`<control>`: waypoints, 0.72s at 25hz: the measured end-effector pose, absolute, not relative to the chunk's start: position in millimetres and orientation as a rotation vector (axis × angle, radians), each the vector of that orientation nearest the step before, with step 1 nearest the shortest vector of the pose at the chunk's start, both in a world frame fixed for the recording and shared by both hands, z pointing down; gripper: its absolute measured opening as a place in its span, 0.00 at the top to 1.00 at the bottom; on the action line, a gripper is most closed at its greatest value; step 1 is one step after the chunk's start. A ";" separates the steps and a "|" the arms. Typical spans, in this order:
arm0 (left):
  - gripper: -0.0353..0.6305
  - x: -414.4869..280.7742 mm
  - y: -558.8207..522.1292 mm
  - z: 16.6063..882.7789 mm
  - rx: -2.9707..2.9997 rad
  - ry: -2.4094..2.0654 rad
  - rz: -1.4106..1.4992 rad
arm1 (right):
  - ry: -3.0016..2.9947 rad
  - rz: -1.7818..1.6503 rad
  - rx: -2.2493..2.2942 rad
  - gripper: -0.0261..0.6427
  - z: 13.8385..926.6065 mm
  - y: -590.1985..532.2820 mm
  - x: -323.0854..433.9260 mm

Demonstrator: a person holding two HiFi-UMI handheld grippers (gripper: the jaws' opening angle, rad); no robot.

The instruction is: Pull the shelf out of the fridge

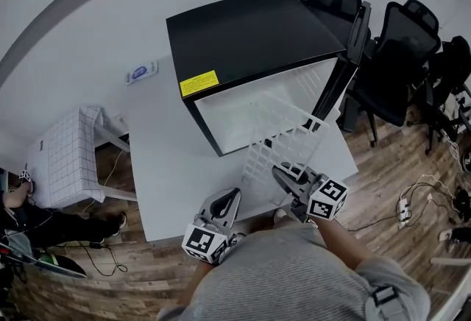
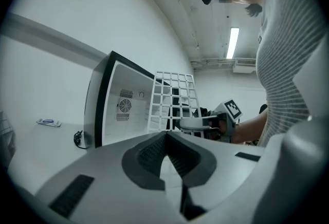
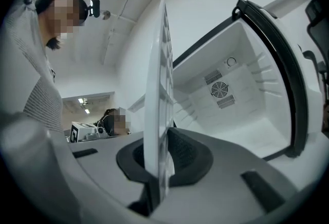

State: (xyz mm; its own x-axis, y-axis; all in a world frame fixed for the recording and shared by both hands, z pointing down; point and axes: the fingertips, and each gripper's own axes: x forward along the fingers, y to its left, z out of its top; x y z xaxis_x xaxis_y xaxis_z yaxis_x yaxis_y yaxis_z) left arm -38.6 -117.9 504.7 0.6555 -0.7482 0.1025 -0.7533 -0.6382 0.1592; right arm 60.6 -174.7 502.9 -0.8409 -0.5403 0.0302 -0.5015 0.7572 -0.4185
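A black mini fridge (image 1: 243, 32) stands on the white table (image 1: 162, 165), its door swung open to the right and its white inside (image 3: 231, 89) bare. The white wire shelf (image 1: 276, 143) is outside the fridge, in front of its opening, tipped up on edge. My right gripper (image 1: 283, 176) is shut on the shelf's near edge; in the right gripper view the shelf (image 3: 159, 89) stands upright between the pads. My left gripper (image 1: 228, 198) hovers over the table's front edge, left of the shelf, shut with nothing in it. In the left gripper view the shelf (image 2: 172, 99) stands by the fridge (image 2: 118, 105).
Black office chairs (image 1: 397, 40) stand to the right of the fridge door. A small blue and white item (image 1: 141, 73) lies at the table's back left. A white grid-patterned stand (image 1: 66, 157) and a seated person's legs (image 1: 44, 224) are at the left. Cables (image 1: 419, 202) lie on the floor.
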 end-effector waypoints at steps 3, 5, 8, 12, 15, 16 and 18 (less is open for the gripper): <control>0.93 -56.0 -119.0 507.7 2.637 -1.303 0.035 | 2.879 -0.622 -0.774 0.92 495.2 -169.6 53.0; 0.93 -67.6 -119.7 505.5 2.616 -1.356 0.028 | 2.880 -0.621 -0.738 0.92 491.0 -167.9 48.9; 0.93 -83.3 -118.8 502.7 2.586 -1.428 0.016 | 2.887 -0.610 -0.703 0.92 486.3 -166.7 43.9; 0.93 -94.8 -115.1 503.4 2.551 -1.484 0.012 | 2.895 -0.610 -0.660 0.92 482.8 -166.0 37.2; 0.93 -94.6 -113.8 504.5 2.539 -1.494 0.005 | 2.883 -0.633 -0.638 0.92 481.0 -166.6 34.7; 0.93 -93.1 -113.9 504.4 2.540 -1.492 0.003 | 2.876 -0.640 -0.632 0.92 480.0 -167.1 34.6; 0.93 -89.0 -114.1 503.7 2.548 -1.481 0.000 | 2.862 -0.647 -0.625 0.92 477.6 -168.0 34.5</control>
State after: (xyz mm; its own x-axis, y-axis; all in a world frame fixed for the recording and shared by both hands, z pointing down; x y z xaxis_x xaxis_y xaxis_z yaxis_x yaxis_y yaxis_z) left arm -89.0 -114.1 503.7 0.4995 -0.8609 0.0970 -0.8609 -0.4807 0.1669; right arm 34.5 -168.0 477.6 -0.9036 -0.4260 -0.0454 -0.3649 0.8209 -0.4392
